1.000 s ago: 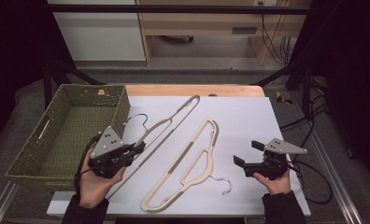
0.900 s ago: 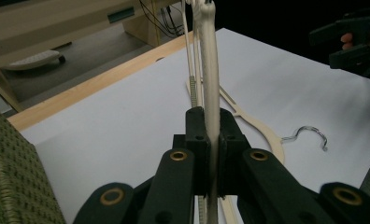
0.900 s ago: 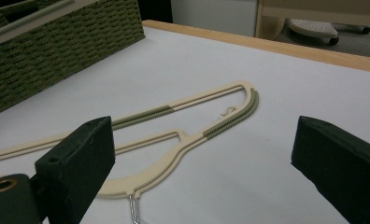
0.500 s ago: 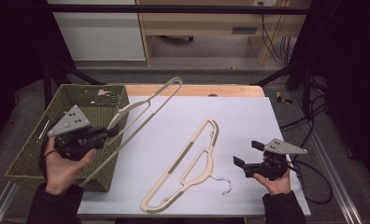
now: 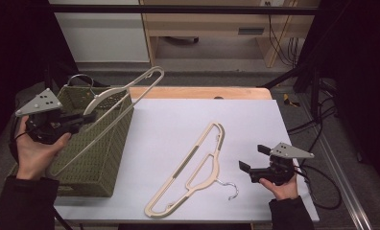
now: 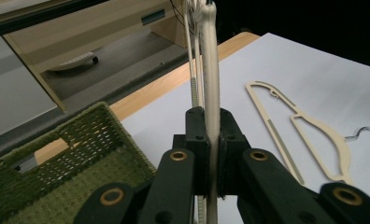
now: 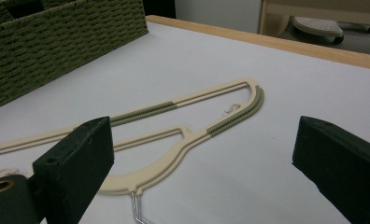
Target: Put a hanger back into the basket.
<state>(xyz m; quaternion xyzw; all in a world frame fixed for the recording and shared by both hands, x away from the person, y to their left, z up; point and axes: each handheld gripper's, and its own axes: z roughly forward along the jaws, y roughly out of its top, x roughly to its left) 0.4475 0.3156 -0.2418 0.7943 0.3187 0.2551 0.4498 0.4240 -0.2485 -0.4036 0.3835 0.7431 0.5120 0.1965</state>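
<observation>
My left hand-held gripper [image 5: 85, 118] is clamped on a cream hanger [image 5: 130, 88], up in the air at the left of the frame, over the green basket [image 5: 109, 158]. My right hand-held gripper [image 5: 253, 160] sits wide open at the lower right, holding nothing. A second hanger [image 5: 197, 175] lies flat on the white tabletop [image 5: 178, 120] between the basket and that gripper.

I count two cream hangers: one hanger [image 5: 106, 108] up at the left of the frame, over the basket, and a second hanger [image 5: 196, 170] lying flat at the lower centre on the counter [image 5: 178, 124]. I see one green woven basket [image 5: 99, 158] at the left. I have two grippers, a left gripper [image 5: 85, 118] and a right gripper [image 5: 253, 158].
</observation>
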